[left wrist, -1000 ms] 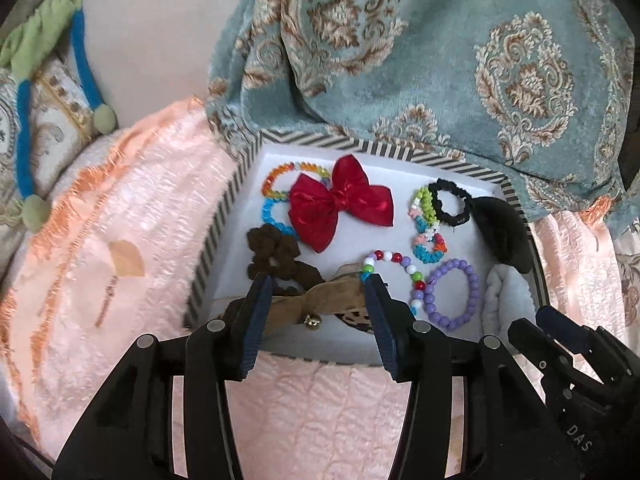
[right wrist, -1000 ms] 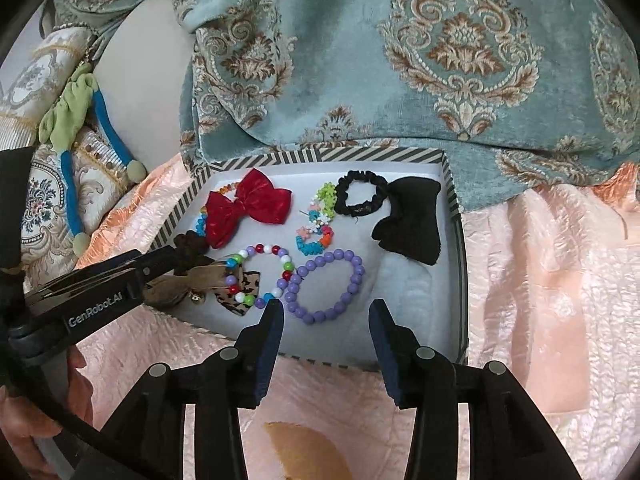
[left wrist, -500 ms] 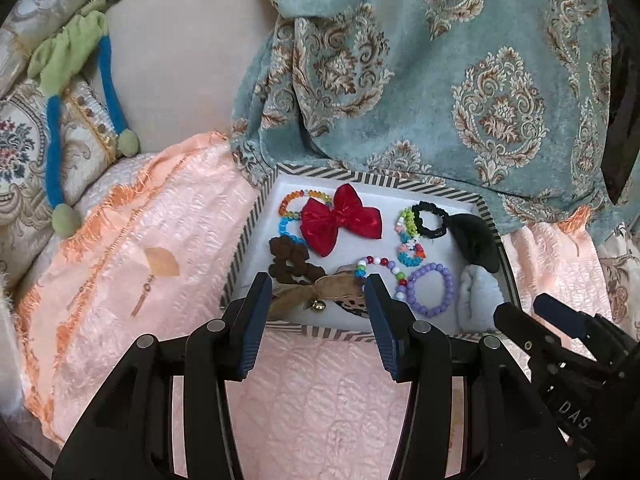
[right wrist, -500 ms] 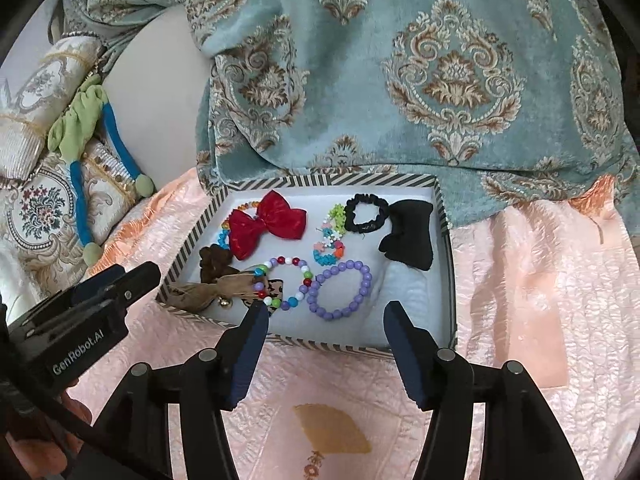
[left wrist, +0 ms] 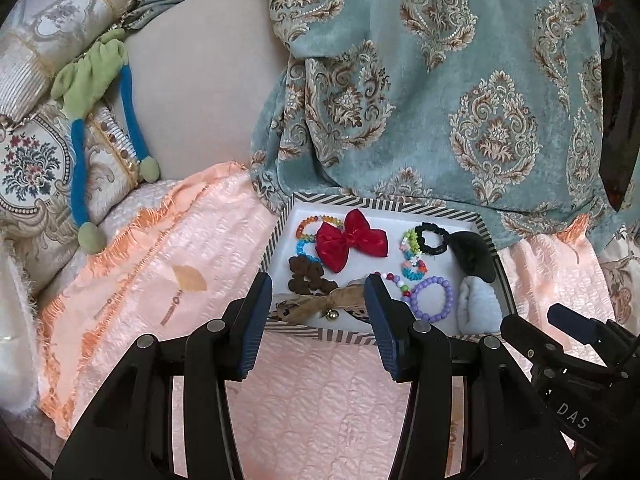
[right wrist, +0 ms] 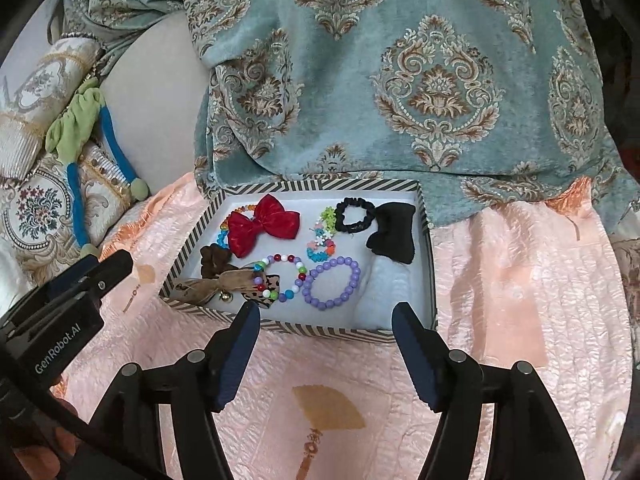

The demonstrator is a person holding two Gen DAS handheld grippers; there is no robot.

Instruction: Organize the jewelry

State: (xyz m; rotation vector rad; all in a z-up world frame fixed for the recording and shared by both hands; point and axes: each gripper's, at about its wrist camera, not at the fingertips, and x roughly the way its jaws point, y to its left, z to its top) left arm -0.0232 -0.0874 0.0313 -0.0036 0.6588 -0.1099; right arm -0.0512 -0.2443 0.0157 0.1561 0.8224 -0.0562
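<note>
Both grippers' fingers (left wrist: 256,320) (right wrist: 416,354) spread, empty; striped box (right wrist: 320,330) just beyond tips.

Teal drape (right wrist: 400,92) overhangs striped box's (right wrist: 320,330) far rim.

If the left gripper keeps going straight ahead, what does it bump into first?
Probably the tan bow with the little bell, just inside the striped box. The left gripper is open and aimed there, though depth is hard to judge.

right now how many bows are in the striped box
3: a red bow at back left, a black bow at back right, a tan bow with a bell at front left. None seem hidden.
</note>
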